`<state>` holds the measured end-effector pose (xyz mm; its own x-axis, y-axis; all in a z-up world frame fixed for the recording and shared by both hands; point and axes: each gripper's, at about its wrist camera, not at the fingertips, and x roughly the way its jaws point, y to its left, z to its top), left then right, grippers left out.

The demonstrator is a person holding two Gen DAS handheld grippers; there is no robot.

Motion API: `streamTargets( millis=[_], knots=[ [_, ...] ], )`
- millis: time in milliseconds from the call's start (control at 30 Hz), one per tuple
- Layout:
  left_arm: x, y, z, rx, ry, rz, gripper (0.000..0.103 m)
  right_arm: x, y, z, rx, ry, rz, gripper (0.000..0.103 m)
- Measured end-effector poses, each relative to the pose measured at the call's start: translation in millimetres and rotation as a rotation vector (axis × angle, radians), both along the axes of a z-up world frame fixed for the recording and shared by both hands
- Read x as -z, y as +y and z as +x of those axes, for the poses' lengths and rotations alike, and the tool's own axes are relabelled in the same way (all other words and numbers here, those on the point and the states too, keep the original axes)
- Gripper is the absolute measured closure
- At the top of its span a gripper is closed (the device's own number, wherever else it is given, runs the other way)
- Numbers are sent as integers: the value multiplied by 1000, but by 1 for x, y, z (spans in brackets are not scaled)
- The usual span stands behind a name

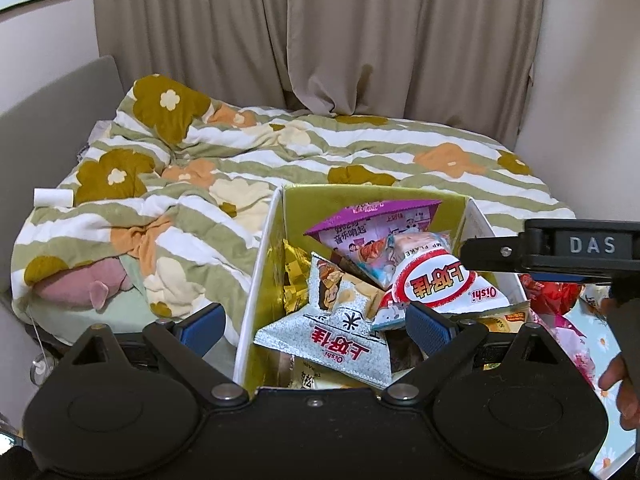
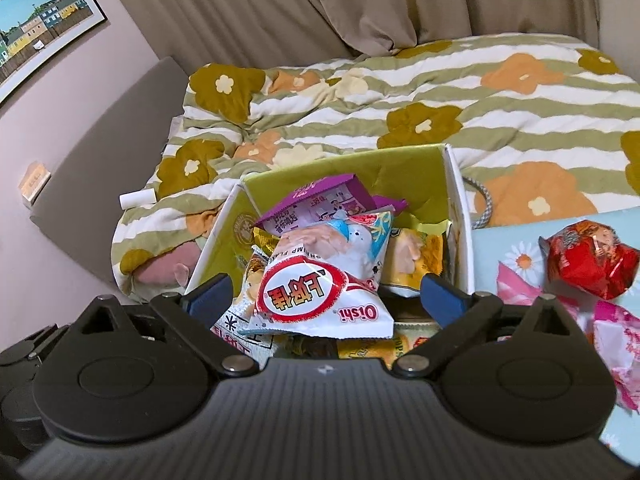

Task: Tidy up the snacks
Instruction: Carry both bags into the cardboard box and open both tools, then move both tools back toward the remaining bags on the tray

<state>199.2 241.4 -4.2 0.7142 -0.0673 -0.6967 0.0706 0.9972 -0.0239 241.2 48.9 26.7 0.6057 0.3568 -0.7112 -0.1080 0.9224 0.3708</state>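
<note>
An open box with green inner walls [image 1: 260,264] [image 2: 456,184] holds several snack bags. On top lie a white and red Oishi shrimp flake bag [image 1: 436,284] [image 2: 320,292], a purple bag [image 1: 372,220] [image 2: 316,204] and a silver Oishi bag [image 1: 340,344]. My left gripper [image 1: 316,324] is open and empty over the box's near left side. My right gripper [image 2: 326,294] is open above the shrimp flake bag; its body [image 1: 560,248] shows in the left wrist view. A red foil bag [image 2: 592,260] and pink bags [image 2: 624,340] lie outside, right of the box.
The box stands against a bed with a striped flowered duvet [image 1: 280,152] [image 2: 440,92]. A pale blue daisy-print surface [image 2: 504,248] lies under the loose bags. A pink plush [image 1: 84,284] sits by the duvet. Curtains [image 1: 320,32] hang behind.
</note>
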Motion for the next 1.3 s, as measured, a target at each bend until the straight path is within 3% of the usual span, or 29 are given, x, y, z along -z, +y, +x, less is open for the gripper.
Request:
streamTargets(
  millis=[367, 567, 833, 1000, 1200, 1300],
  knots=[
    [-16, -13, -15, 83, -34, 5, 4, -25, -20, -40, 99, -45, -17, 0],
    [-22, -37, -24, 153, -63, -5, 4, -35, -46, -73, 217, -125, -62, 0],
    [-23, -104, -29, 203, -84, -17, 3, -35, -119, -97, 320, -156, -82, 0],
    [-19, -159, -28, 202, -73, -73, 3, -26, -179, -102, 297, -139, -91, 0],
    [-7, -226, -23, 202, -46, -52, 3, -21, -247, -96, 254, -121, -153, 0],
    [7, -256, -17, 193, -7, -61, 3, -13, -280, -88, 252, -109, -134, 0]
  ],
)
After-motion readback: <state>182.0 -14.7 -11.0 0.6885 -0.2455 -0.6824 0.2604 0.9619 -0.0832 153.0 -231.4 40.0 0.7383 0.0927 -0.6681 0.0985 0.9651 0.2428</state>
